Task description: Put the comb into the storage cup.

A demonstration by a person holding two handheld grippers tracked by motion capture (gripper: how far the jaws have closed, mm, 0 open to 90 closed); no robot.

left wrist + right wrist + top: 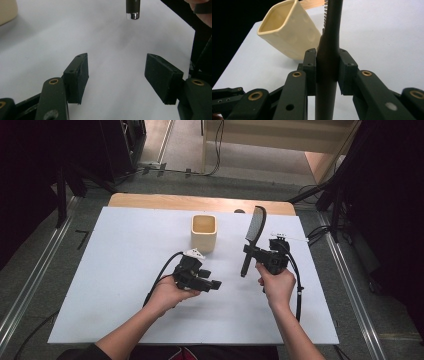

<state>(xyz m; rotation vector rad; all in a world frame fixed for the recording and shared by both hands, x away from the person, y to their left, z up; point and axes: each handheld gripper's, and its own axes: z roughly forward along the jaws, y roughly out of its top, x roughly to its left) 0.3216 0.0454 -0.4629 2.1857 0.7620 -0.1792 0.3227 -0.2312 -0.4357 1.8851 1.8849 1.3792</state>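
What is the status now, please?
Right gripper shut on black comb, held above table. Left gripper open, empty. Cream cup upright, apart from both. Nothing between.

The black comb (253, 237) stands almost upright, lifted above the table's right half. The cream square cup (204, 233) stands upright near the table's far edge, open, apart from it.

I see the right gripper (256, 254) clamped on a black comb (252, 238), held above the tabletop (115, 260) toward its right edge, teeth end toward the far edge. Cream cup (204, 233) stands near the far edge, centre. Left gripper (212, 284) low, mid-tabletop.
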